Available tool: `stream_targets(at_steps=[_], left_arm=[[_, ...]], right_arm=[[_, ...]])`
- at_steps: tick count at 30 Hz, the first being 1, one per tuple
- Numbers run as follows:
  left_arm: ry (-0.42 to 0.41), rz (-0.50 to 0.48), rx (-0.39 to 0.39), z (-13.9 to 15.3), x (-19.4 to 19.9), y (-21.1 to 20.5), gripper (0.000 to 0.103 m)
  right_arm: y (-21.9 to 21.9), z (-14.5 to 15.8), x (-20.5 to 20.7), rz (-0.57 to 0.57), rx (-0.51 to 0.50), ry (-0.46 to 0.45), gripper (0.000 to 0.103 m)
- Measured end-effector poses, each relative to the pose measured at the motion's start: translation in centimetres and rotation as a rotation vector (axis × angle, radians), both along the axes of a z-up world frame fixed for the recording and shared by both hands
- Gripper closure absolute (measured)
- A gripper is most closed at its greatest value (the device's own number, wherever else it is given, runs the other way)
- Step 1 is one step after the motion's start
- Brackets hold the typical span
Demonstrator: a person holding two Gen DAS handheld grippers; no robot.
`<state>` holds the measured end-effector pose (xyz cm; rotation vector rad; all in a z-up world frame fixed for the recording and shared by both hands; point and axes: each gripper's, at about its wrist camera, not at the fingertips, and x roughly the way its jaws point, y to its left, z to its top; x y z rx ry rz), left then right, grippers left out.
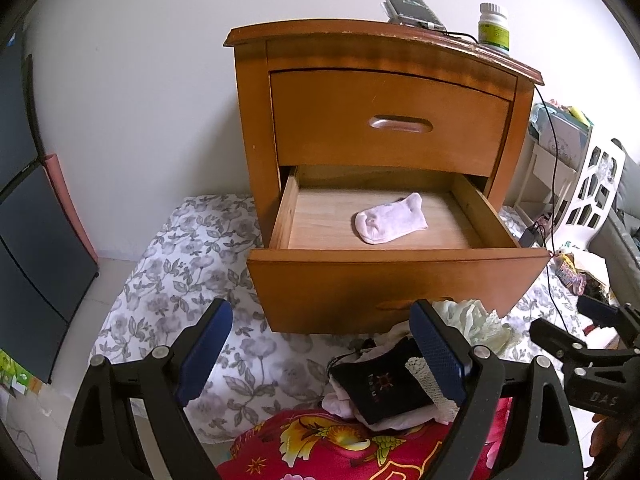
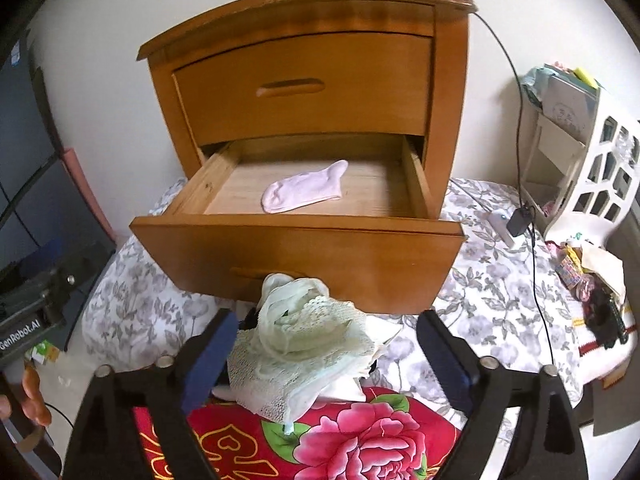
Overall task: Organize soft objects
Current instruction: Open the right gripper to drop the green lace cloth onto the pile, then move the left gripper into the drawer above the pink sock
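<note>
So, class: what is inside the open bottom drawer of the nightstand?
One pale pink sock lies on the bare wooden floor of the open bottom drawer, nothing else showing. The strip just behind the drawer front and the back part under the shut top drawer are hidden.

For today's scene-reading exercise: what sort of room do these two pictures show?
Probably a bedroom: a wooden nightstand with its lower drawer open and a pink sock inside, standing on floral bedding.
</note>
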<state>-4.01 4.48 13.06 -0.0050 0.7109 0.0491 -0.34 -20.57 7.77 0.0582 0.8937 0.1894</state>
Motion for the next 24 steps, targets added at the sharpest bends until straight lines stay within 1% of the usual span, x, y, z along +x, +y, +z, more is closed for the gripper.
stream_targets(at_steps=[1, 3, 8, 13, 23, 24], left_arm=[[0.003, 0.001, 0.000, -0.1, 0.1, 0.0, 0.013], [0.010, 0.003, 0.000, -0.3, 0.3, 0.0, 0.013], [0.017, 0.016, -0.022, -0.9, 0.9, 0.2, 0.013], [0.031, 0.036, -0.029, -1.5, 1.8, 0.3, 0.013], [0.034, 0.022, -0.110, -0.6, 5.1, 0.8, 0.012], [0.034, 0.013, -0.111, -0.4, 5.6, 0.9, 0.007]], right_arm=[[-0.1, 0.1, 0.0, -0.003, 0.001, -0.003, 0.002], [-0.3, 0.2, -0.1, -0.007, 0.004, -0.011, 0.000], [-0.7, 0.0, 0.1, -0.019, 0.019, -0.021, 0.000], [-1.0, -0.6, 0.4, -0.016, 0.034, -0.020, 0.000], [-1.7, -1.3, 1.3, -0.019, 0.064, -0.037, 0.000], [-1.8, -1.4, 1.4, -0.019, 0.070, -0.036, 0.000]])
